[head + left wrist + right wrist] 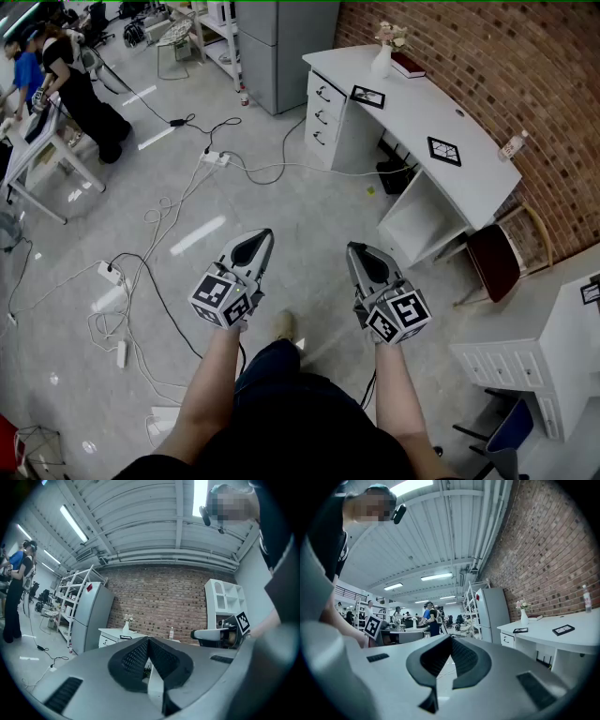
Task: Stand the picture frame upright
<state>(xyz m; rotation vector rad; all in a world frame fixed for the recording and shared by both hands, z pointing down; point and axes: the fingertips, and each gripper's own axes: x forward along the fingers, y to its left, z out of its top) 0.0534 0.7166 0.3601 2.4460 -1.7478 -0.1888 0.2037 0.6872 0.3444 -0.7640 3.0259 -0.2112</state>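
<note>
Two black picture frames lie flat on the white curved desk [487, 178]: one near the drawers [367, 96], one further along [443, 151]. In the right gripper view they show as the nearer frame [520, 630] and the other frame [563, 629]. My left gripper [265, 236] and right gripper [354, 249] hang side by side over the floor, well short of the desk. Both are shut with nothing between the jaws. The left gripper [149, 641] faces the desk and brick wall; the right gripper [451, 639] points along the desk's side.
A white vase with flowers [382, 58], a red book [408, 65] and a bottle [512, 144] stand on the desk. A dark red chair [492, 261] sits by its open end. Cables and power strips [216, 157] trail across the floor. People work at tables [42, 141] at far left.
</note>
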